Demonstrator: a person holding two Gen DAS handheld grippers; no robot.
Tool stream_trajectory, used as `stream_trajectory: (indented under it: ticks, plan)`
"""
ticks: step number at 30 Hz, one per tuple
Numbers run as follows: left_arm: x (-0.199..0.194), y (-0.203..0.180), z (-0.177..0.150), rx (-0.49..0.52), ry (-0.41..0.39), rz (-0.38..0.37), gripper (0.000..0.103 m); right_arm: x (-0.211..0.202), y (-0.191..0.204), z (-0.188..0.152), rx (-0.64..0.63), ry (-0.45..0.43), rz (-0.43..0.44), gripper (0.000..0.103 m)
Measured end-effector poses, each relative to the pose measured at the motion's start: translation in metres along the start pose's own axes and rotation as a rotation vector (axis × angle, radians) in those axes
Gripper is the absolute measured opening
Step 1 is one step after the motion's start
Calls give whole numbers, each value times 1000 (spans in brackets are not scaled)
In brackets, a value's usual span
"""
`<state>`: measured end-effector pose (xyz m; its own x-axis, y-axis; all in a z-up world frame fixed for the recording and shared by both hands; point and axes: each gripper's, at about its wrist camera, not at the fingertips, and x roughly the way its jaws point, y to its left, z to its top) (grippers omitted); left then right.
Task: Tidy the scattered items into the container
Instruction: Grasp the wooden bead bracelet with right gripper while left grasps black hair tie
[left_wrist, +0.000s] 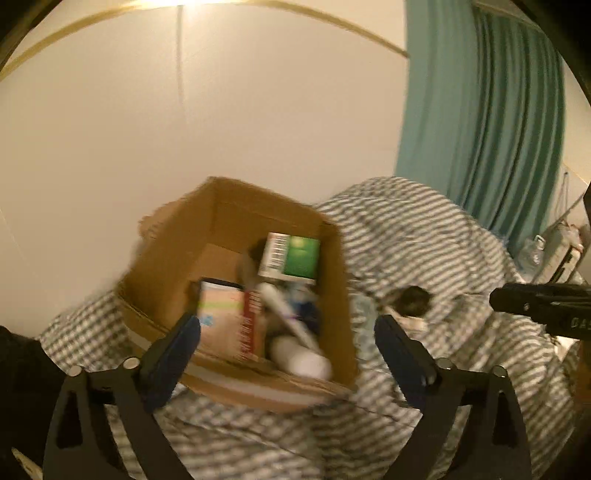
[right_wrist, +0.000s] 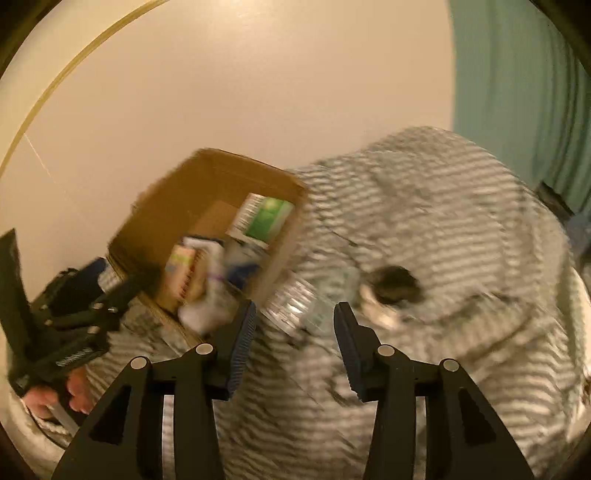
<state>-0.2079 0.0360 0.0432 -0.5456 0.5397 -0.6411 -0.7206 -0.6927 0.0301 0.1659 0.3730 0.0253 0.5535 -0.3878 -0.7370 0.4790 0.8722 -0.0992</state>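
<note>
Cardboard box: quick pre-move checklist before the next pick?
1. Cardboard box open at the top, reachable: ok.
2. Room left inside: ok; bare floor shows behind the green-and-white carton and the white tube.
3. Left tool open and empty over the box: ok.
4. Right tool open and empty: ok.
5. Next target, the small dark item on the striped bedding, outside the box: cannot tell what it is; blurred.
6. Clear packet beside the box: cannot tell; blurred.
</note>
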Motion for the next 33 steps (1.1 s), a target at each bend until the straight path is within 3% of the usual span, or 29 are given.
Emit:
stream_trajectory:
  ticks: [3,5,10,12,16,20,24,26,33]
  plan:
    - [-11,-44,-21,11,-11,-38,103,-15,-32,-30,55,14,-16,44]
    - [-13,-70,-44,24,-15,-24,103,-16,-57,-60,92,30,-28,44]
    - [7,-116,-101,84,56,-15,103,-5,-109,-113,245,102,-32,44]
    - [17,-125,-119,102,84,9,103,-3,-124,-113,305,96,34,44]
    - [35,-130,-135,122,139,47,103,11,-136,-111,365,137,56,44]
    - [39,-120,-135,122,130,61,103,26,-125,-114,328,193,30,44]
    - [52,-105,-126,99,118,19,103,40,-117,-113,295,217,-13,44]
    - [61,-101,-119,119,112,-14,103,52,-117,-110,278,236,-35,44]
    - [97,-96,-114,201,78,-25,103,104,-112,-93,197,313,-58,44]
